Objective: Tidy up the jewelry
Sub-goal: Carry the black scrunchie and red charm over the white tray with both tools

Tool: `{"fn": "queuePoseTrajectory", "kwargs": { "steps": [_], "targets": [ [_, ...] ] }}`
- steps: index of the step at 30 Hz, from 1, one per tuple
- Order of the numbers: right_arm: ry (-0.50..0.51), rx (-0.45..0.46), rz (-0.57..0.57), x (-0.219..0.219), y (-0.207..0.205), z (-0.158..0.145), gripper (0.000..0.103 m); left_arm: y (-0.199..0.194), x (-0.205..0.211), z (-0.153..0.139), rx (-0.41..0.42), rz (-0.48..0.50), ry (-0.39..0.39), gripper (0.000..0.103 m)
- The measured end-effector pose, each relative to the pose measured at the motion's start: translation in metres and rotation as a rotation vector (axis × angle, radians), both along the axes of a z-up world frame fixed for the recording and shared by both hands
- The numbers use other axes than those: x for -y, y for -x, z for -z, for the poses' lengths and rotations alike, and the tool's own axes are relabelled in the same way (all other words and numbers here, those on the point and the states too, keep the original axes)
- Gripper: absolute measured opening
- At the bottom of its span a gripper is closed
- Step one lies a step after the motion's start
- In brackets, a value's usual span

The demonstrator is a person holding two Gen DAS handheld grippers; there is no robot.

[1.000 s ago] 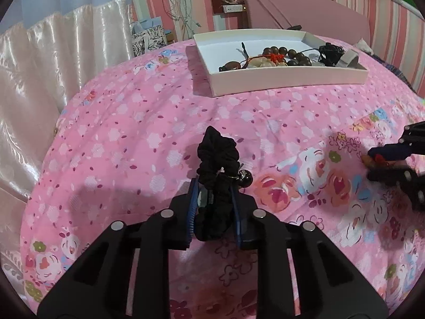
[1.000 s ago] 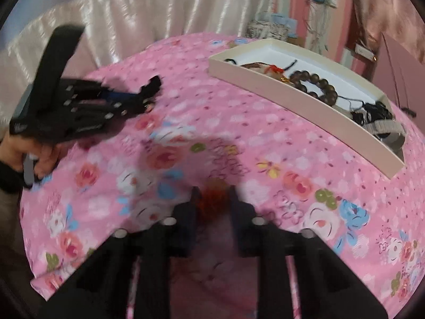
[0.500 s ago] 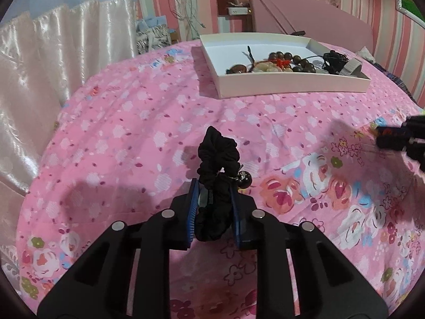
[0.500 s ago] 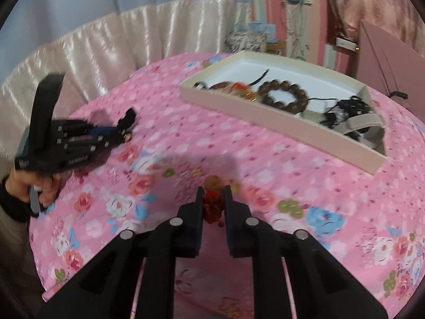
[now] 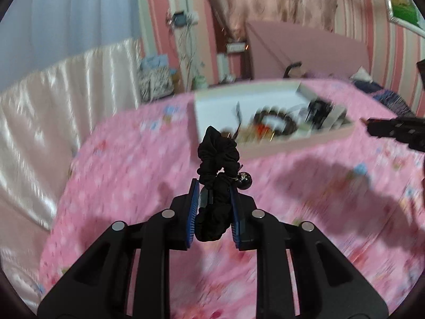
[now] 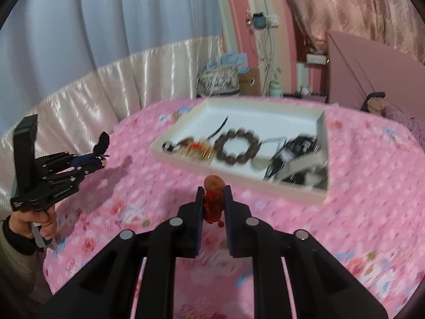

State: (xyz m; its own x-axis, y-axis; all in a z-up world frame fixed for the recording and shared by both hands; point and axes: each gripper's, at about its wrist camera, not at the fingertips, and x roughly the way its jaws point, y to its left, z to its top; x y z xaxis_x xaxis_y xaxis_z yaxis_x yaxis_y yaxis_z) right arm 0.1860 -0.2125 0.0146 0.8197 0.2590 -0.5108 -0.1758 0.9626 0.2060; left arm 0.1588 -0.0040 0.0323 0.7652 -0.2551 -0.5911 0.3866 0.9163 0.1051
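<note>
Black scrunchie and red tassel being held above the bed

The black scrunchie (image 5: 216,186) is being clamped upright by the left gripper (image 5: 214,207), raised above the pink bedspread (image 5: 119,175); the red tassel charm (image 6: 213,202) is being pinched by the right gripper (image 6: 213,207), near the white tray (image 6: 268,114) of jewelry.

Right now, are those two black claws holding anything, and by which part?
Yes. The left gripper pinches a black scrunchie around its lower half. The right gripper pinches a red tassel just below its brown bead.
</note>
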Motion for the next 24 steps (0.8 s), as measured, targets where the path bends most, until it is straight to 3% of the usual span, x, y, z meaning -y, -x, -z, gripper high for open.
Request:
{"fn": "queuePoseTrajectory", "kwargs": {
  "steps": [6, 9, 12, 15, 17, 20, 24],
  "targets": [
    [-0.018, 0.063, 0.054, 0.021, -0.034, -0.025, 0.014, -0.019, 0.036, -0.056, 0.108, 0.043, 0.135, 0.019],
    [0.018, 0.087, 0.085, 0.025, -0.055, -0.028, 0.014, -0.040, 0.060, -0.064, 0.148, 0.048, 0.160, 0.020],
    [0.029, 0.098, 0.119, 0.033, -0.077, -0.015, 0.014, -0.073, 0.079, -0.045, 0.138, 0.038, 0.195, 0.020],
    [-0.006, 0.110, 0.125, 0.036, -0.088, 0.021, 0.014, -0.096, 0.094, -0.013, 0.122, 0.005, 0.172, 0.020],
    [0.043, 0.086, 0.157, 0.030, -0.092, 0.039, 0.014, -0.105, 0.095, 0.005, 0.108, -0.016, 0.186, 0.020],
    [0.086, 0.151, 0.143, 0.023, -0.086, 0.035, 0.014, -0.121, 0.096, 0.030, 0.038, -0.053, 0.229, 0.020],
    [0.089, 0.116, 0.178, 0.025, -0.097, 0.038, 0.014, -0.117, 0.104, 0.032, 0.112, -0.041, 0.165, 0.020]
  ]
}}
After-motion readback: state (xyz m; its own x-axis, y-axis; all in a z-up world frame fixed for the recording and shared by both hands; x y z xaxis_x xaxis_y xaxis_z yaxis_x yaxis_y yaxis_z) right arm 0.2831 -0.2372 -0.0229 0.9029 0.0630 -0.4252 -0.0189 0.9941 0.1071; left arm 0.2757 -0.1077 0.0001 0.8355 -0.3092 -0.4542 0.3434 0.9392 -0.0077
